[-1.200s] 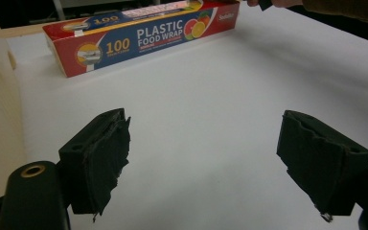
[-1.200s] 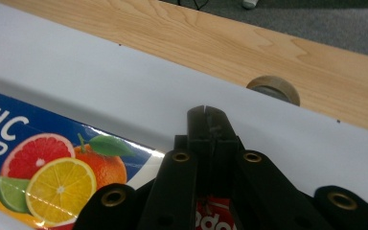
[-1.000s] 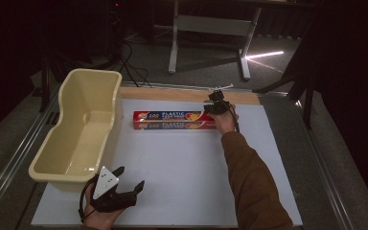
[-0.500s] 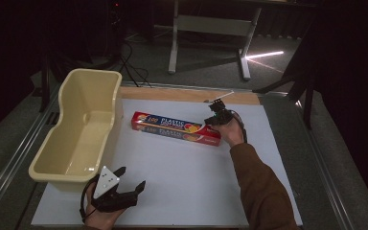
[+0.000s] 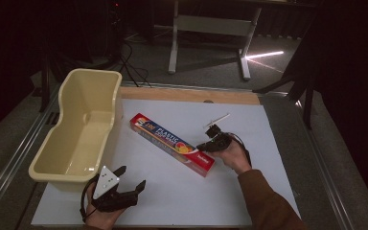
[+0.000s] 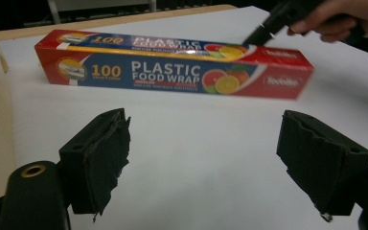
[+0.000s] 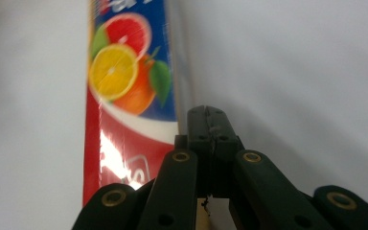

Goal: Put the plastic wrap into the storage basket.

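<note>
On white table board [image 5: 249, 191], wrap box [image 5: 172, 143]; dark room behind.

lab or recording studio, not home. white sheet [image 5: 249, 191] laid flat as work surface, wooden strip [image 5: 187, 94] along its far edge, metal rails [image 5: 9, 158] flanking it. beyond white sheet: dark surround, grey floor, loose cables [image 5: 129, 67], grey metal stand legs [image 5: 208, 28]. right of white sheet: black tripod legs [image 5: 302, 81].
</note>
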A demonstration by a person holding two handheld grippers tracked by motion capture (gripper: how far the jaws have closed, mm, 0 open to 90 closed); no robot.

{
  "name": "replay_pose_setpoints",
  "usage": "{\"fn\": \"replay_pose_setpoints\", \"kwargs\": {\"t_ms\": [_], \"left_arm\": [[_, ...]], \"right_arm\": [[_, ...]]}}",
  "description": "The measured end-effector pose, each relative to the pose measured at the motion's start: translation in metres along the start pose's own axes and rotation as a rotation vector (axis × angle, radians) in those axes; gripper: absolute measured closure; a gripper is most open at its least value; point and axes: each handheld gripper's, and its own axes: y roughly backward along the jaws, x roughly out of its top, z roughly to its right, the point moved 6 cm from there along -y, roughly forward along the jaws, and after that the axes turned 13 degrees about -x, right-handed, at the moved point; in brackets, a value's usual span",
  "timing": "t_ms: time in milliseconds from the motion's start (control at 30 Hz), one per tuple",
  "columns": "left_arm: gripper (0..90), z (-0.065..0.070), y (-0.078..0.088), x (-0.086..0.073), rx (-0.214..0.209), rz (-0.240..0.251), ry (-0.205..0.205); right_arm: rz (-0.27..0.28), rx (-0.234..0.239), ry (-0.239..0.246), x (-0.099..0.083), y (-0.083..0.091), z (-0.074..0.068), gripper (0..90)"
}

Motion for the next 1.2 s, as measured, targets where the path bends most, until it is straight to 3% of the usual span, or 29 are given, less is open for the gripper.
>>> {"fn": "replay_pose_setpoints", "kwargs": {"t_ms": [67, 133, 167, 200, 233, 267, 300, 367, 400, 500, 533, 600, 733, 767, 833, 867, 967, 1133, 1200], "left_arm": [[18.3, 0.001, 0.000, 0.000, 0.001, -0.001, -0.007], [18.3, 0.002, 0.001, 0.001, 0.003, -0.001, -0.010], [18.2, 0.002, 0.001, 0.001, 0.003, -0.002, -0.014], [18.2, 0.002, 0.001, 0.001, 0.003, -0.002, -0.014], [18.3, 0.002, 0.002, 0.001, 0.006, -0.002, -0.018], [18.2, 0.002, 0.002, 0.001, 0.006, -0.002, -0.018], [18.3, 0.002, 0.001, 0.001, 0.006, -0.004, -0.019], [18.3, 0.002, 0.001, 0.000, 0.005, -0.006, -0.018], [18.2, 0.003, 0.001, 0.000, 0.006, -0.007, -0.019], [18.2, 0.004, 0.002, 0.001, 0.007, -0.007, -0.022], [18.2, 0.004, 0.002, 0.001, 0.007, -0.007, -0.027], [18.2, 0.005, 0.002, 0.001, 0.007, -0.008, -0.029], [18.2, 0.005, 0.001, 0.001, 0.007, -0.011, -0.033], [18.2, 0.005, 0.001, 0.001, 0.003, -0.012, -0.032], [18.2, 0.005, 0.000, 0.001, 0.001, -0.014, -0.034], [18.2, 0.005, 0.000, 0.001, 0.001, -0.013, -0.037], [18.2, 0.006, 0.000, 0.001, -0.001, -0.016, -0.039], [18.2, 0.006, 0.001, 0.001, 0.000, -0.014, -0.040], [18.2, 0.007, 0.001, 0.000, -0.002, -0.014, -0.040]], "right_arm": [[0.001, 0.003, 0.051, -0.004, 0.002, -0.013, 90.0], [0.033, -0.071, 0.093, -0.001, 0.005, -0.019, 86.4], [0.067, -0.101, 0.095, 0.003, 0.008, -0.020, 81.8], [0.067, -0.101, 0.095, 0.003, 0.008, -0.020, 81.8], [0.133, -0.125, 0.092, 0.014, 0.014, -0.023, 74.6], [0.153, -0.132, 0.088, 0.019, 0.016, -0.026, 67.8], [0.170, -0.131, 0.087, 0.024, 0.018, -0.029, 60.8], [0.182, -0.111, 0.089, 0.028, 0.019, -0.034, 56.8], [0.187, -0.076, 0.100, 0.035, 0.018, -0.044, 42.4], [0.174, -0.075, 0.116, 0.041, 0.011, -0.052, 34.6], [0.144, -0.102, 0.145, 0.045, 0.001, -0.059, 28.1], [0.109, -0.101, 0.167, 0.045, -0.008, -0.063, 25.2], [0.072, -0.117, 0.191, 0.045, -0.018, -0.068, 22.5], [0.022, -0.143, 0.236, 0.044, -0.031, -0.073, 22.7], [0.006, -0.151, 0.240, 0.044, -0.034, -0.074, 24.3], [-0.034, -0.168, 0.272, 0.042, -0.040, -0.074, 32.6], [-0.064, -0.176, 0.259, 0.040, -0.042, -0.072, 38.6], [-0.080, -0.181, 0.248, 0.038, -0.039, -0.071, 39.4], [-0.105, -0.183, 0.250, 0.028, -0.032, -0.068, 39.4]]}}
